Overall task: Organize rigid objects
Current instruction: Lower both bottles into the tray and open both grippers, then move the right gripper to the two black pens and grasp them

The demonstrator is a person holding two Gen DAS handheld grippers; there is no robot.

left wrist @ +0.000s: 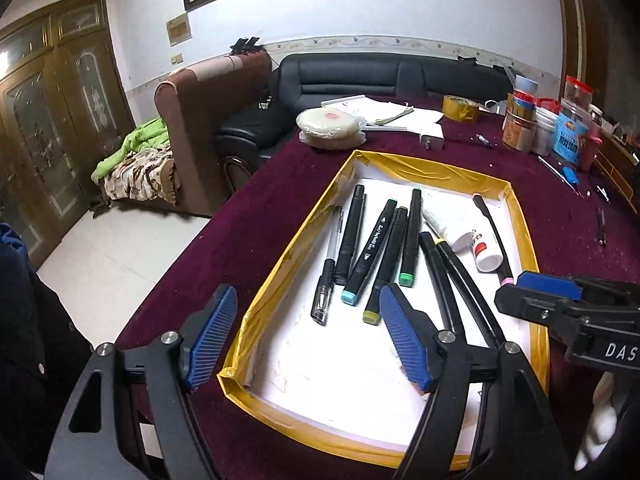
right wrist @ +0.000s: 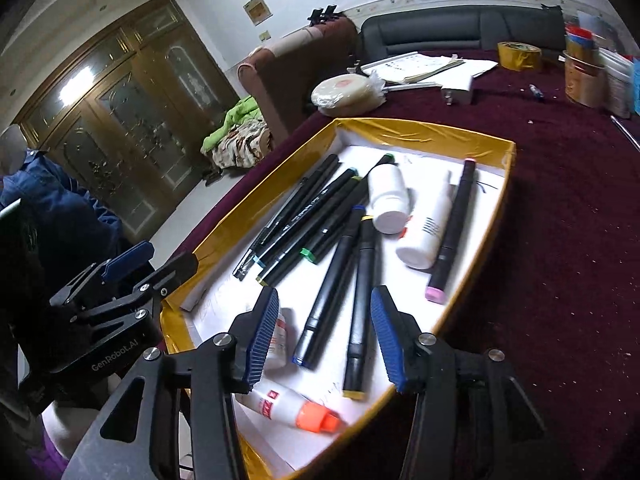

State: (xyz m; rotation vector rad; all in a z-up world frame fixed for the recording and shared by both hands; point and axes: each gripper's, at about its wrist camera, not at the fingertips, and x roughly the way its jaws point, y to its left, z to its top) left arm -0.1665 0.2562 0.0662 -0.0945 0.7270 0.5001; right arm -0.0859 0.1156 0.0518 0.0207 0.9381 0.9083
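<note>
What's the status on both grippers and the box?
Left gripper jaws open, empty, over the box's near end. Right gripper jaws open, empty, above two black markers. Markers, pen and bottles lie in the yellow-rimmed box. Nothing in the way.

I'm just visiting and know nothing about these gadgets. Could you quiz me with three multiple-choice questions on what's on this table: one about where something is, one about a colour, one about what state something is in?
1. Where do the marker pens lie?
A. In the yellow-edged tray
B. On the sofa
C. On the floor

2. What colour is the cap of the small glue bottle nearest the right gripper?
A. Blue
B. Orange
C. Black

3. How do the right gripper's fingers stand?
A. Clamped on a marker
B. Clamped on the tape roll
C. Apart, holding nothing

Answers:
1 A: the marker pens rest on the white floor of the yellow-edged tray.
2 B: the glue bottle ends in an orange cap.
3 C: the right gripper hangs over the tray with its blue fingers spread, touching nothing.
</note>
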